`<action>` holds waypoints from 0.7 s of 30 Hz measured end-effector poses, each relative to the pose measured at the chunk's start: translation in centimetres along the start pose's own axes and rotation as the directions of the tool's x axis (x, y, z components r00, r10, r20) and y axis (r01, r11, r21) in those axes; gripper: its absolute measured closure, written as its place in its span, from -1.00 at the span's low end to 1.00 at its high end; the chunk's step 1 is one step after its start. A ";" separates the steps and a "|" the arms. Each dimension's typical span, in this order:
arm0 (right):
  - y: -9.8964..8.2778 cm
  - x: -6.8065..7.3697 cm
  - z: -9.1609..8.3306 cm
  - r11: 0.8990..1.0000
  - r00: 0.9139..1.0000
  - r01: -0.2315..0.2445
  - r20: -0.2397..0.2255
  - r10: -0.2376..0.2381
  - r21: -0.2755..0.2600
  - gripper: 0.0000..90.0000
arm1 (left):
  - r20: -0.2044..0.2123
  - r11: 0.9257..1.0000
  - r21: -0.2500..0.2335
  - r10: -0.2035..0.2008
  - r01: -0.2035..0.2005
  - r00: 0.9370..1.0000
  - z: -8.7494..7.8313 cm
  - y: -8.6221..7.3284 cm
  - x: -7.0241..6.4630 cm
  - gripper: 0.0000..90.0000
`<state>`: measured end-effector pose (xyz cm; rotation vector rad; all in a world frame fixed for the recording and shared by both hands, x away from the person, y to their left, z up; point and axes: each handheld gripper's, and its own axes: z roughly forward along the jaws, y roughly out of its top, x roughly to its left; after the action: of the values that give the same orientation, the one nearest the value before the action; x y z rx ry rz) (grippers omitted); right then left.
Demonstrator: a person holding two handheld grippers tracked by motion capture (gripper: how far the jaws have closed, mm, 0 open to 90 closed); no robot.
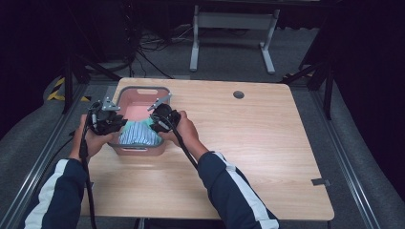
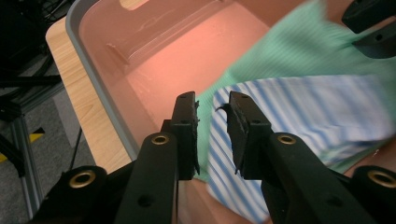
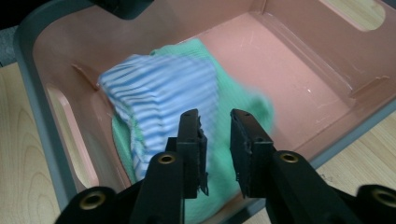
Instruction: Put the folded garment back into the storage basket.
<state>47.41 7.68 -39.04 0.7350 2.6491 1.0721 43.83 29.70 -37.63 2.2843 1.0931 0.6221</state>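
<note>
Two tongs: left tongs (image 2: pixel 212 116) and right tongs (image 3: pixel 215 135) both parted, grasping nothing.
Cloth: soft green and blue-striped fabric (image 3: pixel 159 102) in pink plastic bin (image 3: pixel 299 60); probably light, pinch an edge.

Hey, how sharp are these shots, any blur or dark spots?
High view: dim, surroundings nearly black, table evenly lit. Left gripper view: striped cloth and green cloth smeared, jaws crisp. Right gripper view: cloths slightly soft, pink bin sharp.

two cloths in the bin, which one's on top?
The blue-striped cloth. It lies over the plain green cloth, which shows around it in the pink bin.
</note>
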 end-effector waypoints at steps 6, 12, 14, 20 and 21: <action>0.0 -0.2 -0.6 1.000 1.000 0.004 0.008 -0.004 -0.006 0.60 | 0.003 1.000 -0.019 -0.001 0.001 1.000 -0.1 0.1 -0.4 0.65; -0.3 -0.3 -1.7 1.000 1.000 0.007 0.015 -0.007 -0.016 0.52 | 0.012 0.998 -0.057 -0.005 0.005 1.000 -0.8 0.3 -0.8 0.63; -0.5 -0.1 -2.6 0.999 0.999 0.032 0.037 -0.032 -0.014 0.51 | 0.013 0.997 -0.078 -0.002 0.003 1.000 -1.3 0.3 -1.0 0.62; -0.9 -0.2 -5.0 0.998 0.996 0.060 0.062 -0.059 -0.027 0.48 | 0.016 0.993 -0.115 0.000 0.002 1.000 -2.3 0.4 -1.7 0.56; -1.0 -0.3 -5.4 0.997 0.996 0.066 0.069 -0.064 -0.030 0.48 | 0.017 0.992 -0.124 -0.006 0.008 1.000 -2.6 0.4 -1.9 0.55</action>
<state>45.38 3.71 -35.89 0.6624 2.5736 1.0508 41.41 28.59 -35.80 2.1748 1.0244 0.6486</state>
